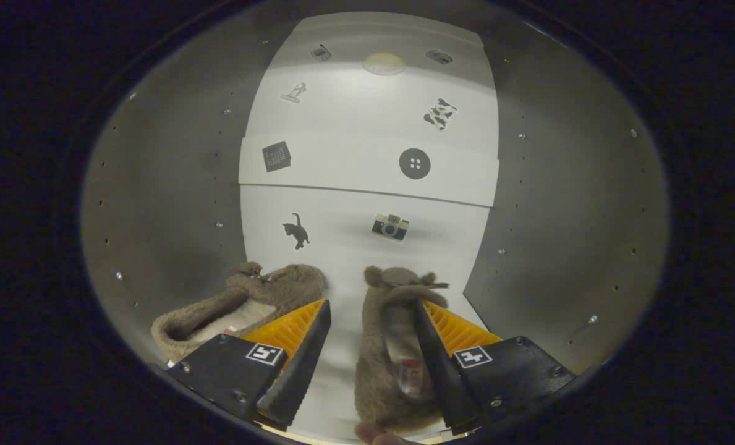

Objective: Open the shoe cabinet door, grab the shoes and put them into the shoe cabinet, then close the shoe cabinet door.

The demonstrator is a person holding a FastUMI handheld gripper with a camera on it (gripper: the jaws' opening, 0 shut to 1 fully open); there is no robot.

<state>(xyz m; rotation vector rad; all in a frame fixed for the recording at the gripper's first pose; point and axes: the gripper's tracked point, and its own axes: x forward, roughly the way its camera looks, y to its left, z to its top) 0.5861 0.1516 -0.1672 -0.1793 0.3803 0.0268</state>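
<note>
Fingers: your gripper (367,321) is spread wide, holding nothing.
Right slipper (387,346): it lies between the fingers, against the right one, inside the cabinet (565,204).
Left slipper (243,306): it sits just past the left finger.
Feel: they look soft, light and squashy, so you should pinch the fuzzy rim.
Look: brown fur, pale lining.

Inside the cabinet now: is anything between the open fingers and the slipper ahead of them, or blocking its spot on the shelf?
Nothing visible does. The gripper is open, and the right slipper lies between its fingers, against the right one. The left slipper lies off beside the left finger, apart. The cabinet floor beyond is bare up to the back wall.
</note>
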